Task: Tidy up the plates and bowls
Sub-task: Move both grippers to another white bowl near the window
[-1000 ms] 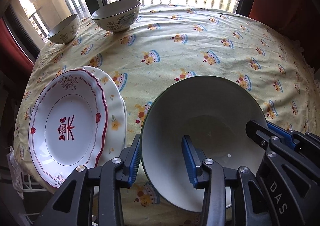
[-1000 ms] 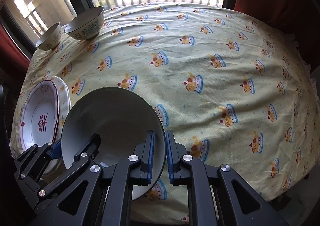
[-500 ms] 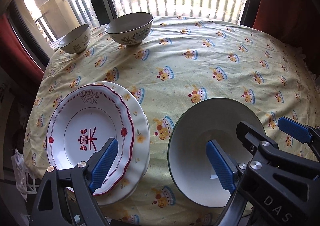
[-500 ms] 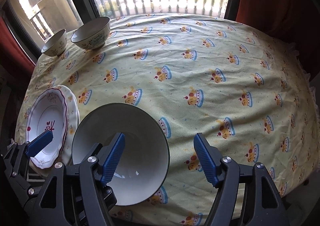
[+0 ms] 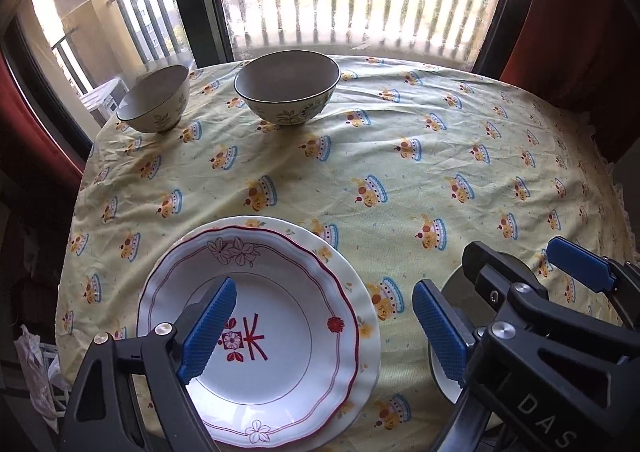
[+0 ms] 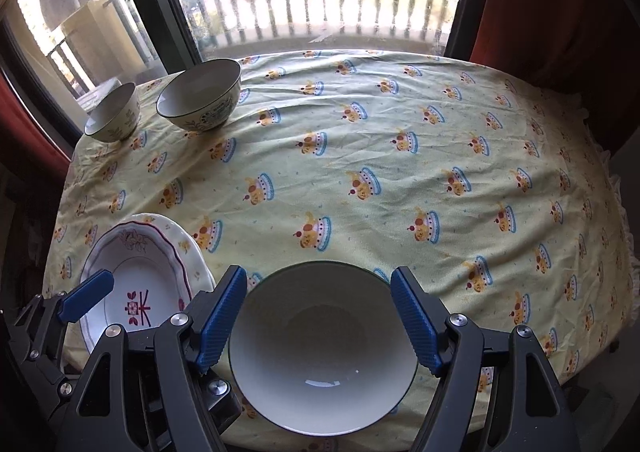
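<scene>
The left gripper [image 5: 322, 330] is pointing steeply downward from the lower edge of its own view, its blue-padded jaws standing wide apart with nothing pressed between them. In the same view the right gripper [image 5: 500, 304] is showing at the lower right, black arms crossing close beside the left one's right finger. The right gripper [image 6: 318, 322] is likewise angling down from the bottom centre of its view, jaws spread and gripping nothing, while the left gripper [image 6: 86, 294] is poking in at the lower left.
</scene>
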{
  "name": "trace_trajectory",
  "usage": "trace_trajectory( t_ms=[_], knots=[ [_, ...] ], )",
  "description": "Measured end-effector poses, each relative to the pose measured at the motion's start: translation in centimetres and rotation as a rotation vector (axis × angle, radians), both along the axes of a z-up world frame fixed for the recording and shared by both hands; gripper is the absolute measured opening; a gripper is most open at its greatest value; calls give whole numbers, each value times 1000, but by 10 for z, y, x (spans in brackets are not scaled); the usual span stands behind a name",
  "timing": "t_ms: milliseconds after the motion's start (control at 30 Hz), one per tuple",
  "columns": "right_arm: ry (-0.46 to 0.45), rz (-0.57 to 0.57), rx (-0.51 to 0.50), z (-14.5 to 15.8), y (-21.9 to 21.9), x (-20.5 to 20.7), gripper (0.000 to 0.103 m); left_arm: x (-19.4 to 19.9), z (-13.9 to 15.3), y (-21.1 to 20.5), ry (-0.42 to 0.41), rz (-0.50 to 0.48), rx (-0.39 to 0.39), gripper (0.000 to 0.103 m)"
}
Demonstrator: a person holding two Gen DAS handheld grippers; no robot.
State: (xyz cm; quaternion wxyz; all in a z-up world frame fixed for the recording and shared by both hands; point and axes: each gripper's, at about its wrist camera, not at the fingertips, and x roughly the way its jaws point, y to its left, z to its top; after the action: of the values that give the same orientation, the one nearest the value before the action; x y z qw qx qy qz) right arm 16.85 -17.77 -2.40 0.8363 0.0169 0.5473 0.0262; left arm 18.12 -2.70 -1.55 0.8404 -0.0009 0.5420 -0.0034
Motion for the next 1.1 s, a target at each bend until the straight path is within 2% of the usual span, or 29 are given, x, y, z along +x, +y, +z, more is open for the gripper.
trace_trajectory(
  t_ms=[500,1100],
  knots=[
    [-46,-71,-53,20,115,34,77,42,11,112,-47,-43,-35,91],
    [-85,-108,-38,26,230,113,77,125,16,219,-80,-22,16,90]
  ],
)
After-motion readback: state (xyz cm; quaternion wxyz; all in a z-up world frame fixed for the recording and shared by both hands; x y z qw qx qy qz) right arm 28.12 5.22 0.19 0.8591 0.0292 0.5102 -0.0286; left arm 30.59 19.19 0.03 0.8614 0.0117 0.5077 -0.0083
